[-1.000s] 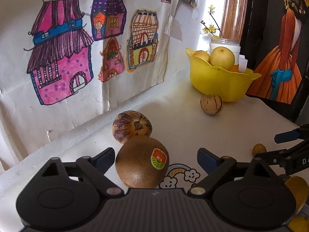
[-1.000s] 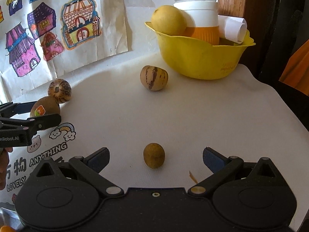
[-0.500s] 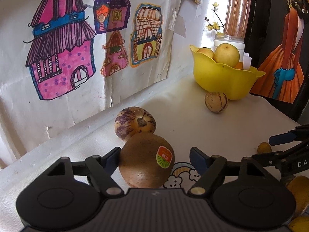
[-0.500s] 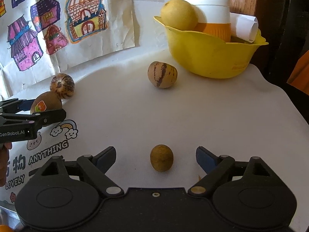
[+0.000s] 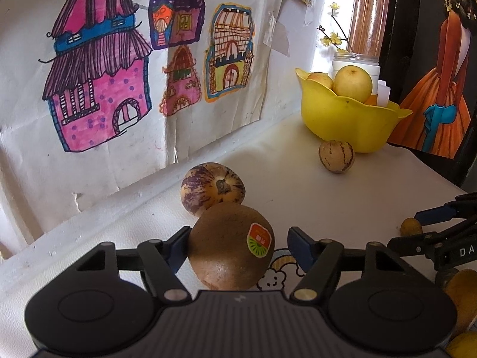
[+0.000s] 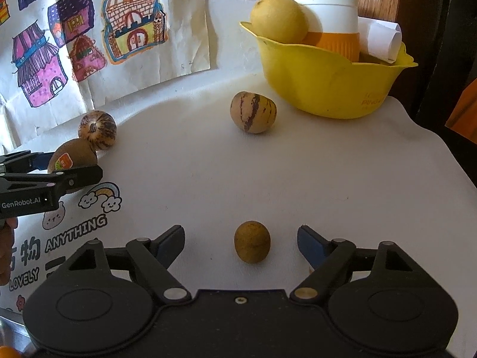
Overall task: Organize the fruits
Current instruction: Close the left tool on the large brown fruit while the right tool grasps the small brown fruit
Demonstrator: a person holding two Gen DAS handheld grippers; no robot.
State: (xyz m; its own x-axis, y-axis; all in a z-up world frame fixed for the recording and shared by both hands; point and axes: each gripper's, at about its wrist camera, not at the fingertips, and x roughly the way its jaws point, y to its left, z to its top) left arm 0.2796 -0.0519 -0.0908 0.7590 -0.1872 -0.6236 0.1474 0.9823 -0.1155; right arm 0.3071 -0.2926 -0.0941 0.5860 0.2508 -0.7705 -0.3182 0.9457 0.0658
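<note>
- The left gripper (image 5: 238,243) has its jaws about halfway in and closing around a brown kiwi (image 5: 231,246) with a red and green sticker. The left pad touches the kiwi's side; a small gap shows between the right pad and the fruit, so it is not yet pinched.
- The kiwi sits on the white tabletop (image 5: 298,185), partly over a printed rainbow and cloud design just to the gripper's right.
- Just beyond the kiwi and touching or nearly touching it lies a purple-streaked round fruit (image 5: 213,188), its stem end turned toward the camera.
- The right gripper (image 6: 240,243) has its jaws wide but closing, with 1 small yellow-brown fruit (image 6: 252,246) on the table midway between the pads. Both pads stand clear of it.
- Farther ahead of the right gripper, slightly left of its centre line, rests a striped tan fruit (image 6: 253,112), close to the bowl but apart from it.
- Beyond that, ahead and to the right, stands a yellow bowl (image 6: 328,89) holding a yellow round fruit (image 6: 277,22), a white and orange jar (image 6: 331,21) and a roll of paper (image 6: 380,40).
- From the left wrist view a 2nd pale fruit (image 5: 319,80) shows in the bowl.
- Far to the left, behind everything, children's drawings of houses (image 6: 89,38) hang on the wall.
</note>
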